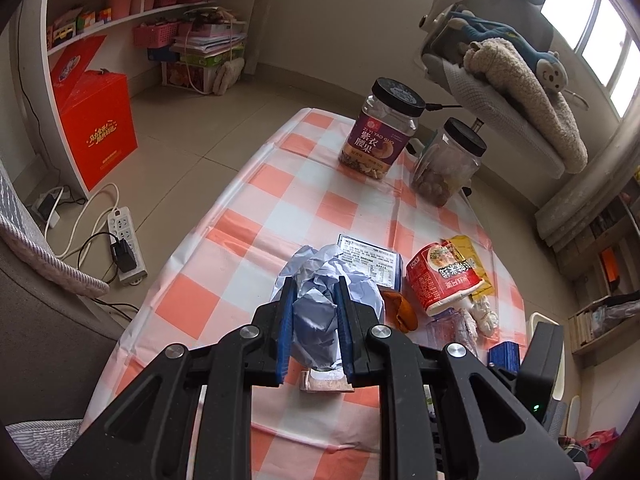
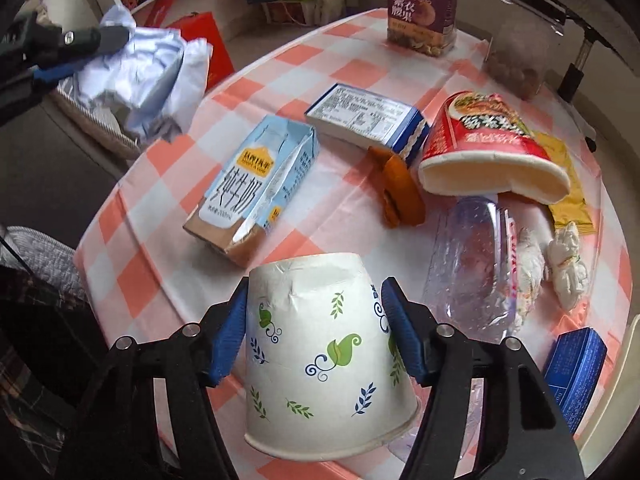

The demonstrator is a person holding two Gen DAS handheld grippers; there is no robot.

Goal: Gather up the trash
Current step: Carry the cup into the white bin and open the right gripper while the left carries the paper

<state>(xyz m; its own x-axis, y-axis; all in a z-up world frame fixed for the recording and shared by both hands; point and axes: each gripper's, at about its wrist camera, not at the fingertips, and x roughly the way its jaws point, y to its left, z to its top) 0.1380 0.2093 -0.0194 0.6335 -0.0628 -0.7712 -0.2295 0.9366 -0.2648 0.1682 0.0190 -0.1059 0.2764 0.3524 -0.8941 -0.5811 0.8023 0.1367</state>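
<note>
Right side's jammed, left strip is open

Milk carton, noodle cup, plastic bottle crowd together; bare tablecloth runs up to the two jars.

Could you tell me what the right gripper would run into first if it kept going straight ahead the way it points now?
The right gripper is shut on the paper cup. Straight ahead, the cup would probably meet the lying milk carton first, though it might pass over it; depth is unclear.
</note>
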